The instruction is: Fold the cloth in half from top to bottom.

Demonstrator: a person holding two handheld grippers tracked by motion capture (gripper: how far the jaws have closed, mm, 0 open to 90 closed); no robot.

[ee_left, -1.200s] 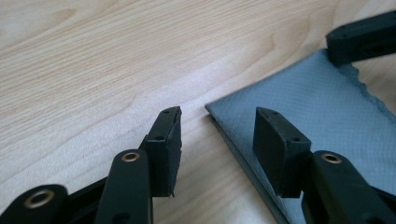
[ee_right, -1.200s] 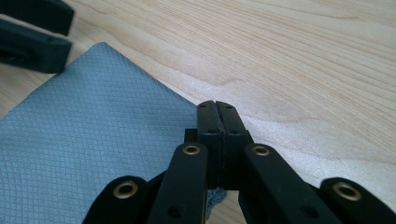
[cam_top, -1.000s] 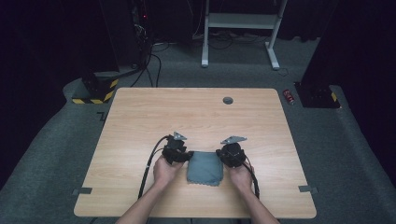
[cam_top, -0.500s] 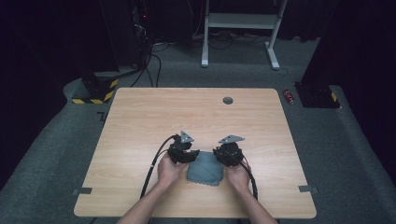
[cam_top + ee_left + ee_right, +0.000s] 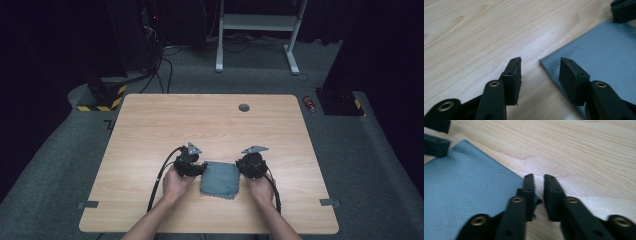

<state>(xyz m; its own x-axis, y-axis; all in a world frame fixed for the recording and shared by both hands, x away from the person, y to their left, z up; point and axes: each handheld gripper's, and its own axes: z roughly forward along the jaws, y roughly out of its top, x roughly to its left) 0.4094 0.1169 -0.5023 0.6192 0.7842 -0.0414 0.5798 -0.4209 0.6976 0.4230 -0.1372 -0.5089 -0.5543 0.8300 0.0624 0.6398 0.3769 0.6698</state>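
Grey cloth (image 5: pixel 220 179) lies folded flat on the near middle of the wooden table (image 5: pixel 210 125), between the two hands.

Left gripper (image 5: pixel 196 169) sits at the cloth's far left corner. In the left gripper view its jaws stand apart, one over bare wood and one over the cloth's edge (image 5: pixel 599 57); they have just been opening, and nothing is pinched between them.

Right gripper (image 5: pixel 245 167) sits at the cloth's far right corner. In the right gripper view its jaws show a narrow gap, just opened from closed. The cloth's corner (image 5: pixel 474 190) lies beside the left jaw. Gap empty, pads not pressing on the cloth.
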